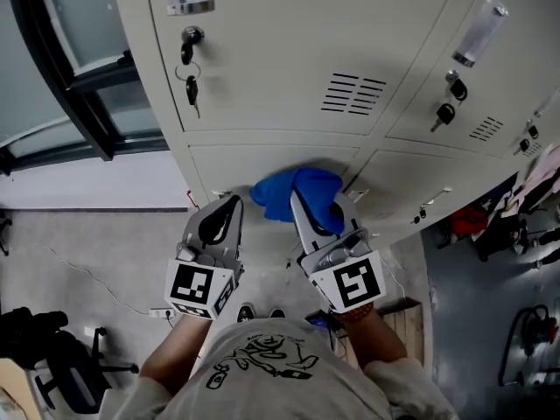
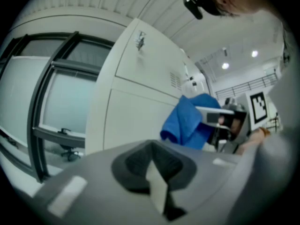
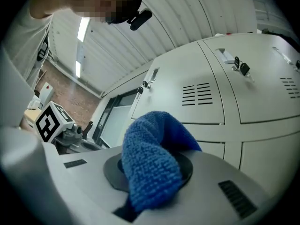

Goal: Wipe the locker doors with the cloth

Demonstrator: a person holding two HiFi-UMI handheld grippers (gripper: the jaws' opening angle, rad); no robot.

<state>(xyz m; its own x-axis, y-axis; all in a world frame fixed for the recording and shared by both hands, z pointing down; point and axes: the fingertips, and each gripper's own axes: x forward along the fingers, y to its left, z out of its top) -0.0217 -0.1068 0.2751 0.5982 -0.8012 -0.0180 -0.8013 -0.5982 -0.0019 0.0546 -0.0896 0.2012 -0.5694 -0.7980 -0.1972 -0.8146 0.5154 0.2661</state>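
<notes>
Now | right tool clenched on cloth at locker door | left tool closed, empty | keys above

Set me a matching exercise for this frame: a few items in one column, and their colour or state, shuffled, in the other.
Items:
1. cloth
2. left gripper
3. right gripper
4. keys

States:
A. shut, nothing between its jaws
B. hanging from a lock
C. blue and bunched up
D. shut on the cloth

Pairs: 1-C, 2-A, 3-D, 4-B
</notes>
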